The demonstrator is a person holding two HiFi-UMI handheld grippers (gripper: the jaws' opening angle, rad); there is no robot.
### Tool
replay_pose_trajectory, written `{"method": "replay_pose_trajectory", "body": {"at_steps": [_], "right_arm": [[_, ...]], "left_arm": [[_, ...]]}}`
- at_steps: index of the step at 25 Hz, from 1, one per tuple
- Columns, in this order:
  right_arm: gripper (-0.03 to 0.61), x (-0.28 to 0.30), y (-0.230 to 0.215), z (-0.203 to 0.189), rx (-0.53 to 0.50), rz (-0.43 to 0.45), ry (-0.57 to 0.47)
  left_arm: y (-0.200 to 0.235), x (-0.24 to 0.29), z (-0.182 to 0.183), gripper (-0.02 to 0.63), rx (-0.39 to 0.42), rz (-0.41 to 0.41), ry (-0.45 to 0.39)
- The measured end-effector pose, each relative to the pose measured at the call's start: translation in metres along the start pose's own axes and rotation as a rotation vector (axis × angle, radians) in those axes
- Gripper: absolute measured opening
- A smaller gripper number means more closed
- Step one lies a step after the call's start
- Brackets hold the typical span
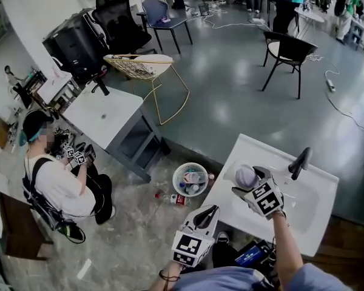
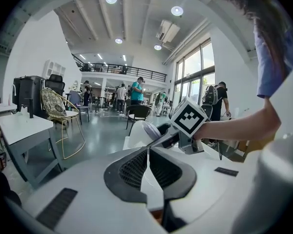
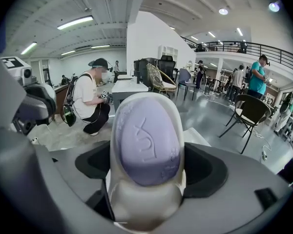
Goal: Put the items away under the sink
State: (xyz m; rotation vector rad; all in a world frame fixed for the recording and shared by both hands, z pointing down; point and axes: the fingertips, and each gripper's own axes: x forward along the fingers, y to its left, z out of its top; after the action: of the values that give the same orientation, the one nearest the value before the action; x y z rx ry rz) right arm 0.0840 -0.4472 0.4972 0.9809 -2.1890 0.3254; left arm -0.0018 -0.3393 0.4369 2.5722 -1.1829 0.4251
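Observation:
A purple soap bar [image 3: 145, 139] lies in a cream soap dish [image 3: 146, 204]. My right gripper [image 3: 146, 172] is shut on the dish and holds it above the left part of the white sink [image 1: 312, 220], left of the black faucet [image 1: 301, 161]. In the head view the soap dish [image 1: 247, 176] shows at the tip of the right gripper [image 1: 250, 185]. My left gripper [image 1: 210, 211] hangs just off the sink's left edge, shut, with nothing in it. In the left gripper view the left gripper [image 2: 147, 151] points at the soap dish [image 2: 147, 130].
On the floor left of the sink stands a round basket [image 1: 190, 179] with bottles, and a loose bottle [image 1: 177, 199] lies beside it. A person [image 1: 56, 183] crouches at the left by a white table [image 1: 103, 114]. Chairs [image 1: 288, 48] stand farther back.

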Motion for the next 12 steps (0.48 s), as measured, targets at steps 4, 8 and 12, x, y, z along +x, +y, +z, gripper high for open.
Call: {"method": "replay_pose_trajectory", "body": {"at_steps": [4,8,12], "right_arm": [[0.426,-0.022,0.028,0.001,-0.003,-0.014,-0.008],[0.426,-0.039,0.052,-0.001,0.017,-0.039,-0.023],[0.426,-0.055,0.077,-0.008,0.032,-0.063,-0.042]], "left_arm": [[-0.003,-0.021,-0.003,0.018,0.008,-0.012,-0.017],[-0.005,-0.042,-0.007,0.018,0.017,-0.020,-0.033],[-0.012,-0.066,-0.015,0.018,0.028,-0.034,-0.043]]}}
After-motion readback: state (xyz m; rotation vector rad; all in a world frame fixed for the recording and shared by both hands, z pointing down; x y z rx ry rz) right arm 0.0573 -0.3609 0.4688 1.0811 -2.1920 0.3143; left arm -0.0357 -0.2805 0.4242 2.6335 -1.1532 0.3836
